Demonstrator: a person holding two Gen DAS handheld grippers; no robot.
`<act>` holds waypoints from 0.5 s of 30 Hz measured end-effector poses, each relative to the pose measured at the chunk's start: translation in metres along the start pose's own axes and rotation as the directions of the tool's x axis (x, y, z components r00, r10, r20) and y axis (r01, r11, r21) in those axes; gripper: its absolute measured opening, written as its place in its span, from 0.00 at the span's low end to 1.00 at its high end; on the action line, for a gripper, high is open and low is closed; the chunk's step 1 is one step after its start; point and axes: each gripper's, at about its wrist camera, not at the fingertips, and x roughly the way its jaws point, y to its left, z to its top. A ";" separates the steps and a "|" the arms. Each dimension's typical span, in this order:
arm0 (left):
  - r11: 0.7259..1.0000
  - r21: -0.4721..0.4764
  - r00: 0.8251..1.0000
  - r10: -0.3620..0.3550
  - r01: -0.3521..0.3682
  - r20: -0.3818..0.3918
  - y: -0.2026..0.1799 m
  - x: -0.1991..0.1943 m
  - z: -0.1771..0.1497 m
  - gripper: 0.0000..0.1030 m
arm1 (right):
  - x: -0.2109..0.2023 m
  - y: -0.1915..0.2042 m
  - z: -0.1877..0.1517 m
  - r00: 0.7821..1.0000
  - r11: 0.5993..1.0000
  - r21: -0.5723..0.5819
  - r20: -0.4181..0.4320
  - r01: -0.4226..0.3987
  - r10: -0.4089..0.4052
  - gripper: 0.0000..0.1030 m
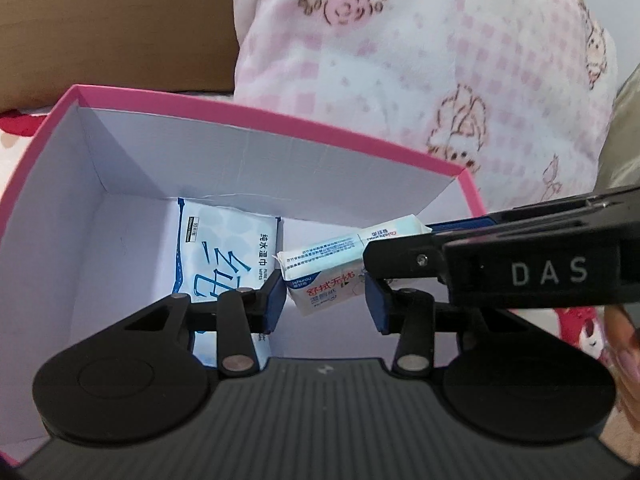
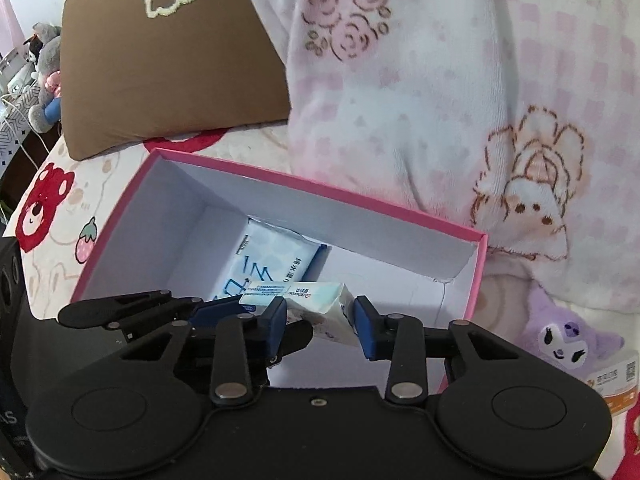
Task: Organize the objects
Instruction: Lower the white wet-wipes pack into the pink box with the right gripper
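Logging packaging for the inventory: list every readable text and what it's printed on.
"DAS": right tool's black body.
"纯水湿巾": blue wipes pack lying in the pink box.
"舒拭无忧": small white tissue pack held above the box.
Fine print on both packs, and the orange tag: too small or blurred.

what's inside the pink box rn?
Inside the pink-rimmed cardboard box: one flat blue-and-white wet-wipes pack lying on the white floor. A small white tissue packet is held above it by both hand-held grippers. The near floor is hidden behind them.
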 end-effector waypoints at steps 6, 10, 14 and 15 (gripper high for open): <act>0.999 -0.035 0.999 0.024 -0.025 -0.038 0.005 0.012 0.006 0.39 | 0.015 -0.008 -0.003 1.000 0.999 0.025 0.019 -0.022 0.021 0.40; 0.997 -0.072 0.997 0.027 -0.032 -0.069 0.011 0.015 0.007 0.39 | 0.019 -0.008 -0.003 0.999 0.999 0.033 0.019 -0.036 0.035 0.39; 0.995 -0.084 0.993 0.050 -0.059 -0.104 0.009 0.022 0.011 0.37 | 0.024 -0.011 -0.003 0.999 0.999 0.025 0.020 -0.038 0.038 0.37; 0.994 -0.090 0.993 0.054 -0.064 -0.109 0.009 0.024 0.013 0.37 | 0.025 -0.014 -0.002 0.999 0.998 0.036 0.024 -0.043 0.042 0.37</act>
